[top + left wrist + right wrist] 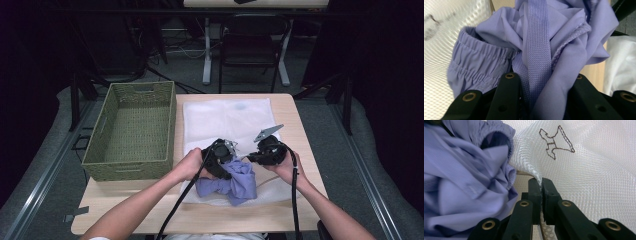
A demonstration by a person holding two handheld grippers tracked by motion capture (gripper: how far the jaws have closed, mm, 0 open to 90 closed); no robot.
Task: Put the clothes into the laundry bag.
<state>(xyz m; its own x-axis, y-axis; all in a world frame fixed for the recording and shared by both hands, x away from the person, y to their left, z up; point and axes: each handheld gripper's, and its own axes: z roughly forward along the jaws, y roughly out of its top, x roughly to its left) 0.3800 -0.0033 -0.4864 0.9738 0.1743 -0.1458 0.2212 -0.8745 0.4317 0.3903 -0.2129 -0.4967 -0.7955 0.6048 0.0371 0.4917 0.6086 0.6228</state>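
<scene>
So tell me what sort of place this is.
Probably a lab or recording studio, not a home: dark curtains wall off the wooden table, a folding chair and cables sit behind, and the person works with handheld grippers.

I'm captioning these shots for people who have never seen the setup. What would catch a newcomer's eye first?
Most striking is the crumpled lilac garment at the table's near edge, bunched between the left tongs. Next, the white mesh cloth spread mid-table, its edge pinched shut in the right tongs. Then the green woven basket standing on the table's left side.
</scene>
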